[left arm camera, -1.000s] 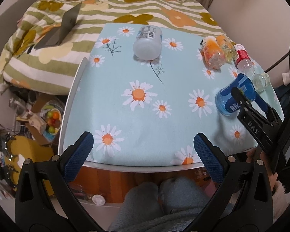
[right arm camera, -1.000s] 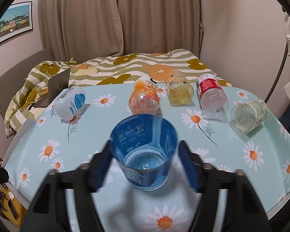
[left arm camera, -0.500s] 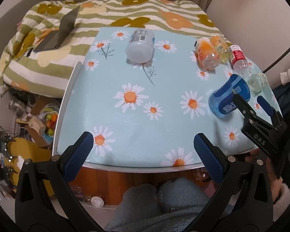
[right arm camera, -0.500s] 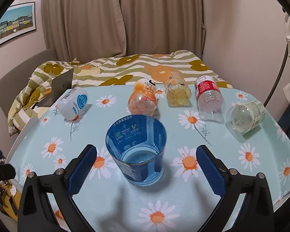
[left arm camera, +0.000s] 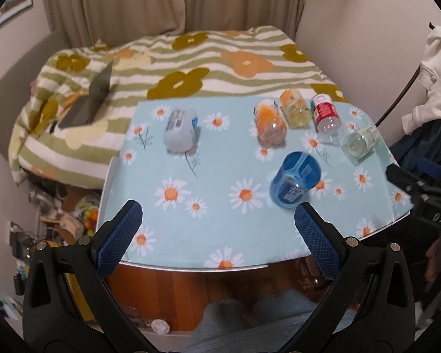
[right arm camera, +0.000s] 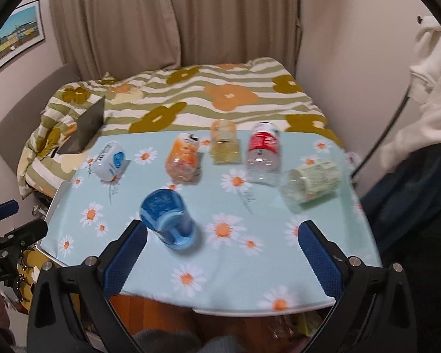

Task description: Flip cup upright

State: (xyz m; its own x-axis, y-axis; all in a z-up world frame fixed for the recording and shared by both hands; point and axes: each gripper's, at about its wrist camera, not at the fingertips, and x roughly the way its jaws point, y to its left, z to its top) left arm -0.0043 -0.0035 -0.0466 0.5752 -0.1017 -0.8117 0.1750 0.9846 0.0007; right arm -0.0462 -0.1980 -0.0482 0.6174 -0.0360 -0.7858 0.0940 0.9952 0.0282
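Right wrist view now shows the blue cup (right arm camera: 170, 220) standing upright on the daisy tablecloth (right arm camera: 250, 267), mouth up, just beyond the right gripper (right arm camera: 222, 248). That gripper has pulled back and risen: a second ago its fingers sat close on either side of the cup, half a second ago they had spread, and now they are wide apart with nothing between them, the cup off toward the left finger. Left wrist view has the left gripper (left arm camera: 217, 229) lifted too, its fingers spread and empty at the near table edge, the cup just past its right finger. Beyond the cup, unmoved, lie the white bottle (right arm camera: 108, 161), orange bottle (right arm camera: 182, 158), yellow jar (right arm camera: 225, 145), red-labelled bottle (right arm camera: 263, 153) and green-labelled jar (right arm camera: 311, 185).
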